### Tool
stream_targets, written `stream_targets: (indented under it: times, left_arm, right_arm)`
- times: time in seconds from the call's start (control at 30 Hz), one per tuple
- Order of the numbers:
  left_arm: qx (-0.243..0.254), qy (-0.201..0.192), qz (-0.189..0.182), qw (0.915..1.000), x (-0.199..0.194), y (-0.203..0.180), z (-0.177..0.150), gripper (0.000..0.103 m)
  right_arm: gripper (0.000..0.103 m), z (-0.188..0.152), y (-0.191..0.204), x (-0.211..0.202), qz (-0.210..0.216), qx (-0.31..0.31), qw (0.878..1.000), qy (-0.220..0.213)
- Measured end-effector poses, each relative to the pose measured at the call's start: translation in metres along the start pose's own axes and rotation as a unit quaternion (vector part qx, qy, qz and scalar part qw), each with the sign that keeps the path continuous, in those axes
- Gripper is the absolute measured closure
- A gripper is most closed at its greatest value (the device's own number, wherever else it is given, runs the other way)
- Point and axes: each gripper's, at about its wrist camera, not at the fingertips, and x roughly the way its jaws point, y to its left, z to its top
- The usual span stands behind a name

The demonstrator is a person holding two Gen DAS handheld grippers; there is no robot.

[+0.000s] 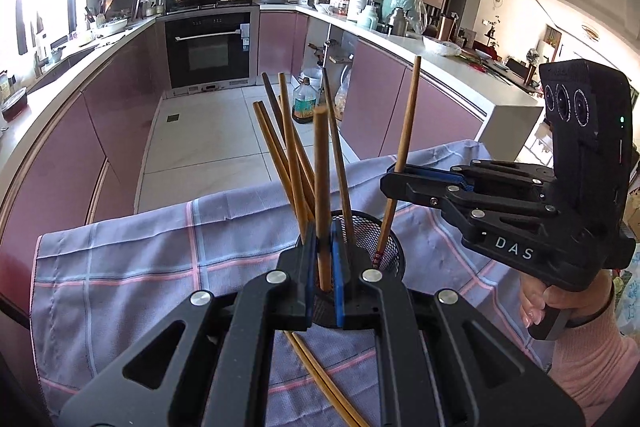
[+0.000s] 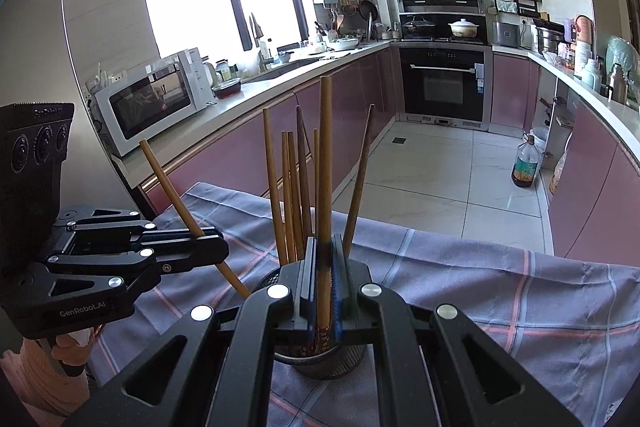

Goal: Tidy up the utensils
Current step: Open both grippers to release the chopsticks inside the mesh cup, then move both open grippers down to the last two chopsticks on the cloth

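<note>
A black mesh holder stands on a plaid cloth with several wooden chopsticks upright in it. My left gripper is shut on one chopstick, its tip over the holder's near rim. My right gripper is shut on another chopstick, its patterned tip down inside the holder. The right gripper also shows in the left wrist view, and the left gripper in the right wrist view with its chopstick tilted.
Two loose chopsticks lie on the cloth under my left gripper. The cloth's far edge drops to a tiled floor. Purple cabinets and counters run along both sides, with an oven at the far end and an oil bottle on the floor.
</note>
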Motion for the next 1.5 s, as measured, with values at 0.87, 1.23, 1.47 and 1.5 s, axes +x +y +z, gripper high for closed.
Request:
stream_targets:
  times: [0.87,1.23,1.47,1.5]
  left_arm:
    - [-0.055,-0.019,0.023,0.9980,0.012,0.024,-0.019,0.070]
    - [-0.045,-0.032,0.043,0.9975,-0.011,0.022,-0.052,0.062]
    - [-0.058,0.003,0.045,0.9973,-0.003,0.032,-0.090,0.061]
    - [-0.061,0.007,0.046,0.9971,-0.002,0.035,-0.098,0.061]
  right_arm:
    - [0.072,-0.009,-0.003,-0.003,0.019,0.024,0.999,-0.020]
    - [0.062,-0.031,0.022,-0.025,0.060,0.004,0.998,-0.022]
    - [0.062,-0.066,0.040,-0.019,0.091,-0.008,0.996,0.022]
    - [0.061,-0.070,0.040,-0.018,0.093,-0.005,0.995,0.027]
